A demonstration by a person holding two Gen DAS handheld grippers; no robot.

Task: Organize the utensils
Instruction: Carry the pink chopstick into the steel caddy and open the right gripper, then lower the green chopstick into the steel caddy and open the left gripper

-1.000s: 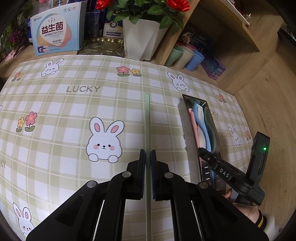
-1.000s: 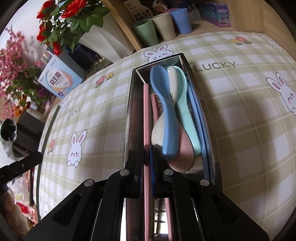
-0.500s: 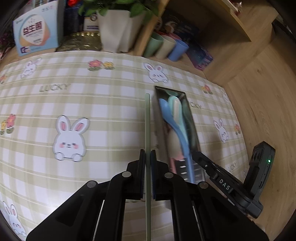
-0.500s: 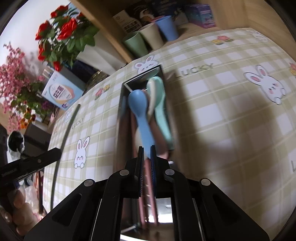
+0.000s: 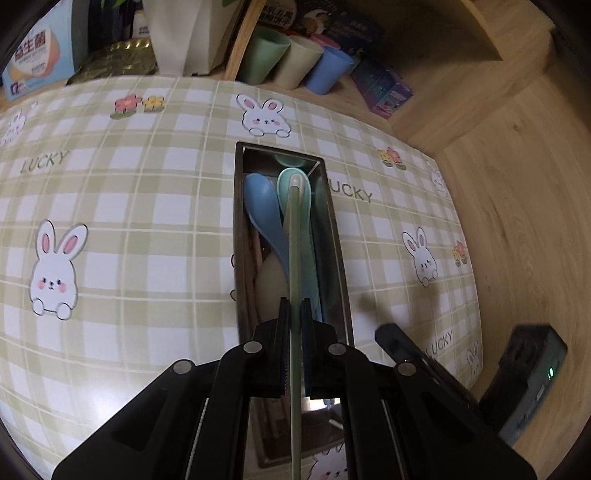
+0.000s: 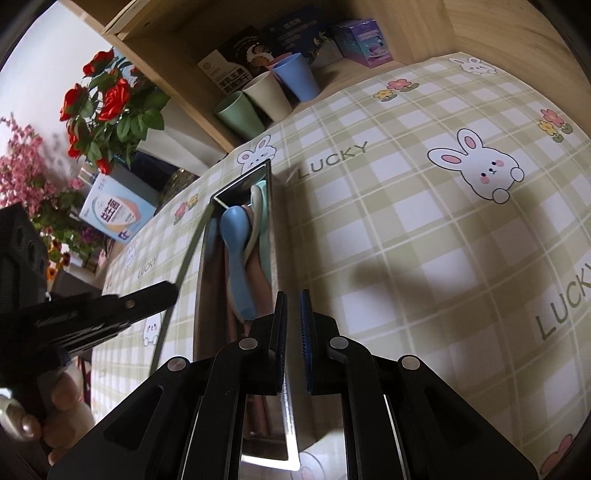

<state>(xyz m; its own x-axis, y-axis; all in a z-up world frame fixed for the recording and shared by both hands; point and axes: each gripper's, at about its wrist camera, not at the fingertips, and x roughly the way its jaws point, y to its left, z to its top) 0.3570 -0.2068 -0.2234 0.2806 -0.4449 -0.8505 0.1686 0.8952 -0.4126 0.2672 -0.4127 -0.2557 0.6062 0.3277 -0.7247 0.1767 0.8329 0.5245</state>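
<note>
The table [image 5: 147, 206] wears a green-and-white check cloth printed with rabbits, flowers and "LUCKY". Everything is placed from the metal tray [image 5: 338, 258], a long steel box lying on that cloth. Far to its left along the back edge stands a light blue box [image 5: 35, 55], then a white flower pot [image 5: 184, 33]; in the right wrist view red roses [image 6: 107, 99] rise over that pot. Directly behind the tray, three cups [image 5: 295, 61] in green, cream and blue lean against the wooden shelf [image 5: 461, 44]. To the tray's right the cloth ends at a wooden floor [image 5: 517, 221].

Inside the tray lie a blue spoon [image 5: 264, 218], a mint spoon [image 5: 295, 184], a cream spoon and pink chopsticks.

A second ago the left hand-held gripper [image 5: 294, 314] hung over bare cloth left of the tray; now it sits over the tray's near half, and its green chopstick [image 5: 294, 240] runs lengthwise above the spoons. The right hand-held gripper [image 6: 293, 306] was over the tray's near end then; it has drawn off to the tray's right rim.

The left one tilts steeply down, jaws clamped on the chopstick. The right one is pitched down too, jaws nearly together with nothing between them. At the left edge of the right wrist view, a hand [image 6: 62, 413] grips the left tool's handle.
</note>
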